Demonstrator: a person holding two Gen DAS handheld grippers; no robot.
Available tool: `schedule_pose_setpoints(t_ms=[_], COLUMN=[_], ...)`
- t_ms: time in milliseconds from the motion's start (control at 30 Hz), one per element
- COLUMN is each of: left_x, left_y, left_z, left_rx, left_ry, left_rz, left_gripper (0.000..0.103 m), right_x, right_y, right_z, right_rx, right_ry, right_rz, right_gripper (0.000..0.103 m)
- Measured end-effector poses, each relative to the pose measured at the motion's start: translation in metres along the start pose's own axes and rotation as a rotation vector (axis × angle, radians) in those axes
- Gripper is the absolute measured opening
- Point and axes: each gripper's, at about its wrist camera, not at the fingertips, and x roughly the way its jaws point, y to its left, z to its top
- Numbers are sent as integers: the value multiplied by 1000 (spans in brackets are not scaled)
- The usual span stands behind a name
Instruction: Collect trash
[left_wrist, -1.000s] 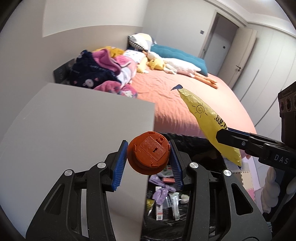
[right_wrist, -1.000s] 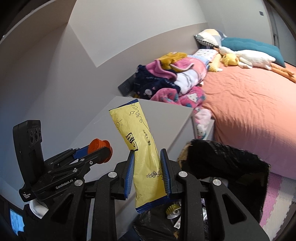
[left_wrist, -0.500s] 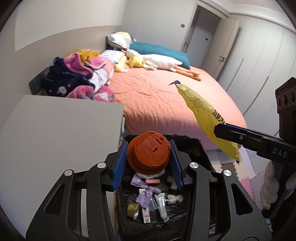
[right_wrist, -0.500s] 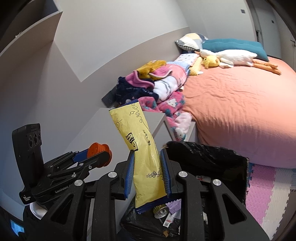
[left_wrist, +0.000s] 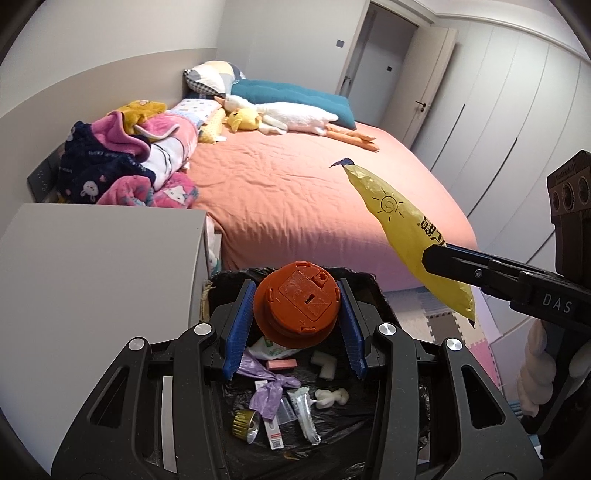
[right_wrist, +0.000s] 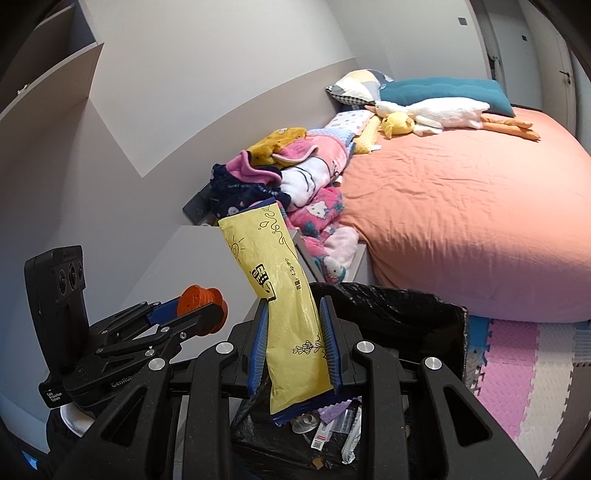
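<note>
While the left gripper (left_wrist: 295, 325) pinches the orange cap (left_wrist: 297, 304) over the bin (left_wrist: 373, 291) at lower centre and the right gripper (right_wrist: 293, 345) clamps the yellow wrapper (right_wrist: 284, 306), releasing off-centre risks either item dropping outside the liner.

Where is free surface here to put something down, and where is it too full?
Bare: the grey cabinet top left of the bin, and the orange bed's middle. Crowded: the blanket pile, the plush toys, and the bin's floor.
</note>
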Motion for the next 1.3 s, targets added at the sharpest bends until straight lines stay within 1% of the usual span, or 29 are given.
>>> schedule_pose_setpoints(t_ms=[67,100,133,167,200,233,267,367,433,533,833,1000,1100,1300], left_x=[4,5,6,6,5,2,0,-4,-3,-4,-11,-15,-18,-20], left_y=[0,1,1,1,2,2,1,1,3,5,1,0,1,1], left_z=[0,0,1,2,3,5,6,10,12,11,11,11,9,9], left_rx=[-1,-1,-4,-9,-15,-20,-16,-16,-38,-58,-36,-21,-23,-23], left_ry=[11,12,10,6,3,-7,-21,-24,-1,-8,-19,-27,-40,-40], left_rz=[3,6,6,7,9,20,24,39,38,18,7,18,12,14], left_gripper=[44,44,51,72,85,96,96,96,96,96,96,96,96,96], right_x=[-2,-4,-6,-9,-12,-15,-19,-24,-26,-28,-28,-29,-29,-29], right_y=[-2,-3,-4,-3,-3,-4,-4,-6,-7,-7,-4,-3,-1,0], right_z=[0,0,1,2,3,3,4,6,7,6,6,7,7,7], right_rx=[10,20,24,25,28,33,39,48,47,44,38,35,33,33], right_ry=[-1,-6,-11,-22,-32,-45,-64,-78,-84,-89,-90,-90,-91,-92], right_rz=[-1,3,4,-6,-25,-43,-48,-34,-36,-33,-32,-29,-29,-27], right_gripper=[29,31,37,50,58,72,76,78,78,78,78,78,78,78])
